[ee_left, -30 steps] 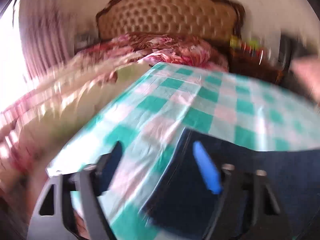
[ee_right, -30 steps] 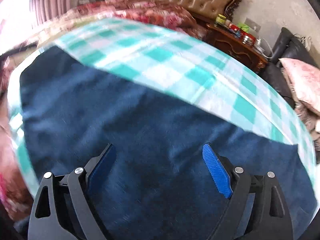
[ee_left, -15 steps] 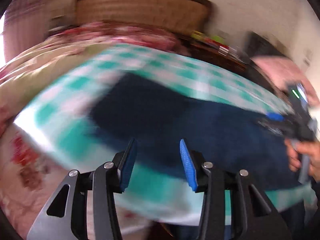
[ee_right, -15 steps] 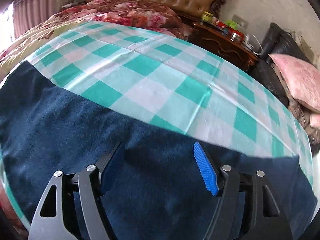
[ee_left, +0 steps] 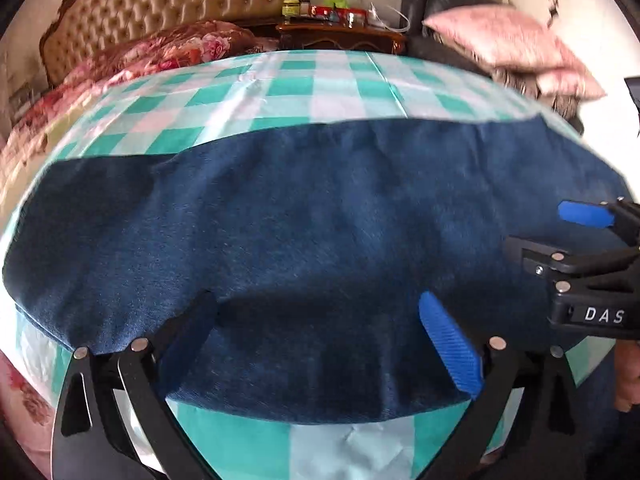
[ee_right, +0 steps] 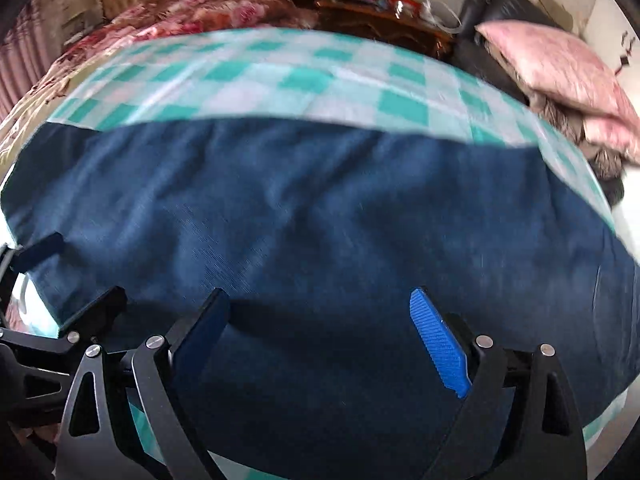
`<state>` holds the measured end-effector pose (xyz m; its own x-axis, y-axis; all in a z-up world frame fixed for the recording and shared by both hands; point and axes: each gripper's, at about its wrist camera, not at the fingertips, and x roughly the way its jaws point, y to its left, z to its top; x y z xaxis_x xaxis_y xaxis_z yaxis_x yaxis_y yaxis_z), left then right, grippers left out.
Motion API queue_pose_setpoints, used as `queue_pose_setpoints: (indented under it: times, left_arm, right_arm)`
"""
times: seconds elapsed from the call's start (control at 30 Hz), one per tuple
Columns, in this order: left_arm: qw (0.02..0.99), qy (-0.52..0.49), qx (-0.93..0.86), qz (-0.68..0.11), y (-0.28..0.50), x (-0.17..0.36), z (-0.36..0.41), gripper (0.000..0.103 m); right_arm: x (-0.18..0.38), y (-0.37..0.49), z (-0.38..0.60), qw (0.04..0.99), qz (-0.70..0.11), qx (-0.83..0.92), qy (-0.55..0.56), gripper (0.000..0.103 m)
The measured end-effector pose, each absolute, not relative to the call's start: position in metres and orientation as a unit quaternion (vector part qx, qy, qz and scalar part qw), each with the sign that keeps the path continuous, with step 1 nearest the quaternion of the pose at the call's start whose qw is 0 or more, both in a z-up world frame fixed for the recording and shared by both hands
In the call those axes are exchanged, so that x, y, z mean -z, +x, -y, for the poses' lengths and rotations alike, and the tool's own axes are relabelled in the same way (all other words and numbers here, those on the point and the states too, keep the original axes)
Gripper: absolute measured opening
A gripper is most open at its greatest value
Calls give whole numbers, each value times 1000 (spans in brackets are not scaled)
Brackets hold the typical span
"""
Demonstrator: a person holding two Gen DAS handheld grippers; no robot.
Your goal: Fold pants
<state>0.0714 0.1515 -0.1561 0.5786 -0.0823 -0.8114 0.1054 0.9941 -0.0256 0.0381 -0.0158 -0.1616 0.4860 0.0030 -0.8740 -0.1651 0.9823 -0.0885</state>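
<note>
Dark blue pants lie flat, stretched left to right across a table with a green and white checked cloth. My left gripper is open and empty, hovering over the near edge of the pants. My right gripper is open and empty over the pants near the front edge. The right gripper also shows at the right of the left wrist view, open. The left gripper shows at the left edge of the right wrist view.
A bed with a tufted headboard and floral bedding stands behind the table. A wooden nightstand with jars is at the back. A black chair with pink cushions is at the back right.
The left gripper swung right from the table's left end to the middle front of the pants and opened wider. The right gripper pulled back toward the near edge.
</note>
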Motion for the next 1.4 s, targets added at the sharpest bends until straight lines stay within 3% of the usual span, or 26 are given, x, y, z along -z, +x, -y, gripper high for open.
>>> queue_pose_setpoints:
  times: [0.37, 0.43, 0.63, 0.83, 0.87, 0.97, 1.0, 1.17, 1.33, 1.37, 1.4]
  left_arm:
    - [897, -10, 24, -442, 66, 156, -153, 102]
    - [899, -9, 25, -436, 64, 156, -154, 102]
    - [895, 3, 41, -443, 67, 155, -159, 102]
    - [888, -17, -16, -458, 90, 156, -224, 101]
    - [888, -20, -33, -459, 94, 155, -238, 93]
    - [889, -20, -71, -451, 108, 144, -274, 44]
    - [891, -16, -68, -448, 115, 141, -281, 39]
    - [882, 46, -43, -466, 152, 148, -297, 40]
    - [886, 4, -96, -454, 168, 131, -363, 26]
    - [888, 4, -113, -446, 164, 124, -373, 29]
    - [892, -3, -121, -435, 156, 116, -380, 46]
  right_arm:
    - [167, 24, 29, 870, -489, -46, -45, 92]
    - [168, 23, 30, 869, -490, -49, -42, 99]
    - [169, 21, 32, 870, -490, -47, -33, 99]
    - [169, 19, 33, 871, -486, -55, -40, 99]
    - [169, 19, 33, 871, -487, -57, -40, 99]
    - [167, 21, 34, 865, -495, -66, -45, 98]
    - [164, 22, 34, 866, -493, -70, -45, 98]
    - [142, 41, 28, 879, -466, -94, -44, 98]
    - [131, 76, 17, 881, -459, -102, -46, 91]
    - [132, 82, 15, 881, -459, -103, -49, 87]
    - [133, 94, 11, 879, -463, -103, -54, 77]
